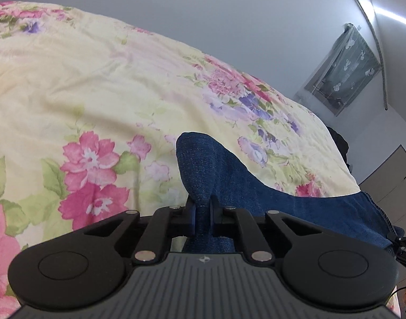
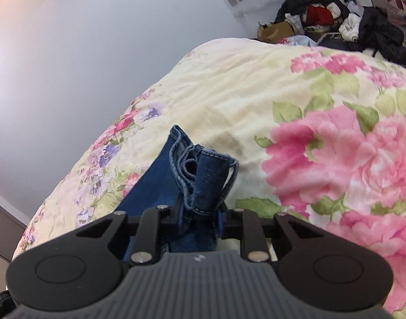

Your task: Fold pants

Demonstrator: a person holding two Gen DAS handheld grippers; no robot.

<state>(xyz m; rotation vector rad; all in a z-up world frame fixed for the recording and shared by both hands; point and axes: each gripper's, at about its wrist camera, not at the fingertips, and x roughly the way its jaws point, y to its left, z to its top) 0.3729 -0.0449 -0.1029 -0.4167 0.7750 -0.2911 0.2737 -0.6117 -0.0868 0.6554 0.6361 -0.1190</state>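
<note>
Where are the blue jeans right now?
The blue jeans are pinched in both the left gripper and the right gripper, stretched between them above the floral quilt.

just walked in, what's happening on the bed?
A person is folding dark blue jeans over a floral quilt. The left tongs are shut on a plain fold of denim; the right tongs are shut on a bunched, stitched hem end. The fabric between them sags toward the quilt. A pile of clothes lies beyond the bed.
</note>
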